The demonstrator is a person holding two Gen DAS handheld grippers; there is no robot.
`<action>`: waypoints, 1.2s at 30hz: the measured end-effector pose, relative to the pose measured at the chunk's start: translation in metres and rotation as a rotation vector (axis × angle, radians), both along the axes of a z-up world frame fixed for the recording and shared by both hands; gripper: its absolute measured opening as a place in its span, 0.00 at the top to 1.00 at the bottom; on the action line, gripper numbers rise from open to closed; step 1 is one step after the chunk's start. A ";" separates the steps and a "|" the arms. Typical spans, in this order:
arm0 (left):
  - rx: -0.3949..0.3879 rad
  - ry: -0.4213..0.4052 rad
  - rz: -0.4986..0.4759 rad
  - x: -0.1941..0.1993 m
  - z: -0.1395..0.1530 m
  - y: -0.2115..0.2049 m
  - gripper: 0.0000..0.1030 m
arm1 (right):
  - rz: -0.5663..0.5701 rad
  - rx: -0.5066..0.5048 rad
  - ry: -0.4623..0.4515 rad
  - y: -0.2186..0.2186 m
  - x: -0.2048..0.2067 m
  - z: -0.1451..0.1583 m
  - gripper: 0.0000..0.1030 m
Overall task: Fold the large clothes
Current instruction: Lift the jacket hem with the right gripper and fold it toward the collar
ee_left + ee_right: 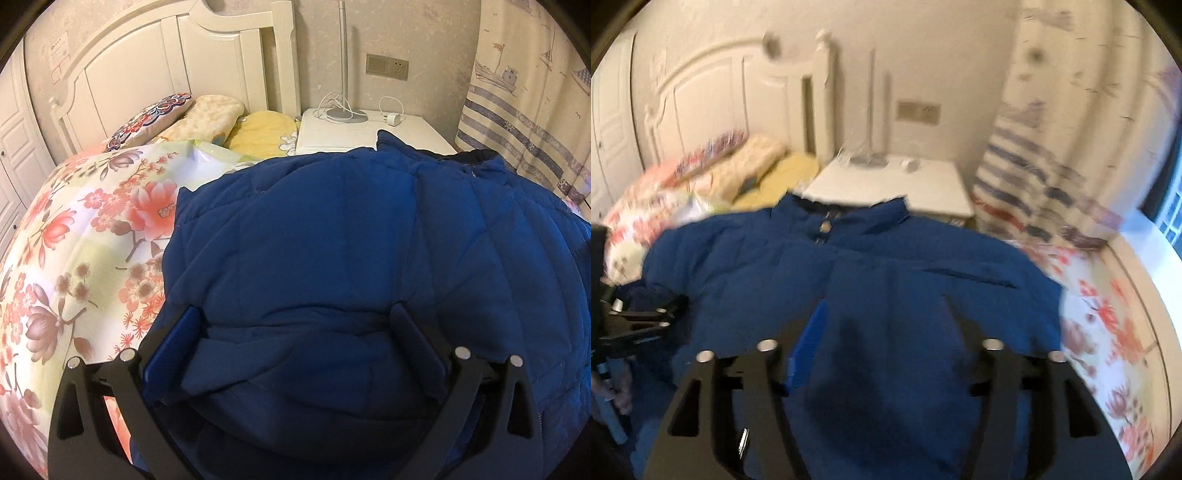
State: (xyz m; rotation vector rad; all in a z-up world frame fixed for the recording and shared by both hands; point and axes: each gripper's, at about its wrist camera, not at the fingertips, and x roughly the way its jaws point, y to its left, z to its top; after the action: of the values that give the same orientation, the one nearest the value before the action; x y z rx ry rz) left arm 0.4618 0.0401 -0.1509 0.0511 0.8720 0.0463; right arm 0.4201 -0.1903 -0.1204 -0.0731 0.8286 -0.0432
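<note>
A large blue quilted jacket [351, 236] lies spread on the floral bedspread [74, 240], collar toward the nightstand. My left gripper [295, 314] is open, its fingers wide apart over a raised fold at the jacket's near hem; nothing is gripped. In the blurred right wrist view the jacket [886, 266] shows its collar and snap button at the far end. My right gripper [884, 306] is open just above the jacket's lower front. The left gripper [646, 317] shows at the left edge beside the jacket.
Pillows [218, 114] and a yellow blanket [266, 133] lie by the white headboard [147, 66]. A white nightstand [369, 133] holds a lamp base and charger cable. A striped curtain [524, 110] hangs at the right. A wardrobe [14, 147] stands at the left.
</note>
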 end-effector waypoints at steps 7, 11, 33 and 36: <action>-0.003 0.001 0.002 0.000 -0.001 0.001 0.02 | -0.027 0.071 -0.019 -0.028 0.006 0.014 0.37; -0.004 0.000 0.001 0.001 -0.001 0.000 0.02 | -0.211 0.172 -0.053 -0.085 0.020 0.016 0.35; 0.110 -0.121 -0.155 0.007 0.064 -0.072 0.02 | -0.188 0.165 0.022 -0.093 0.031 -0.031 0.23; 0.106 0.024 -0.187 0.042 0.028 -0.086 0.02 | -0.188 0.170 0.022 -0.093 0.031 -0.031 0.23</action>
State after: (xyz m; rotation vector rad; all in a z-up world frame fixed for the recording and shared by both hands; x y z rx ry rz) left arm 0.5040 -0.0460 -0.1227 0.2322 0.8849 -0.0838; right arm 0.4508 -0.2834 -0.1511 0.1648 0.8558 -0.1493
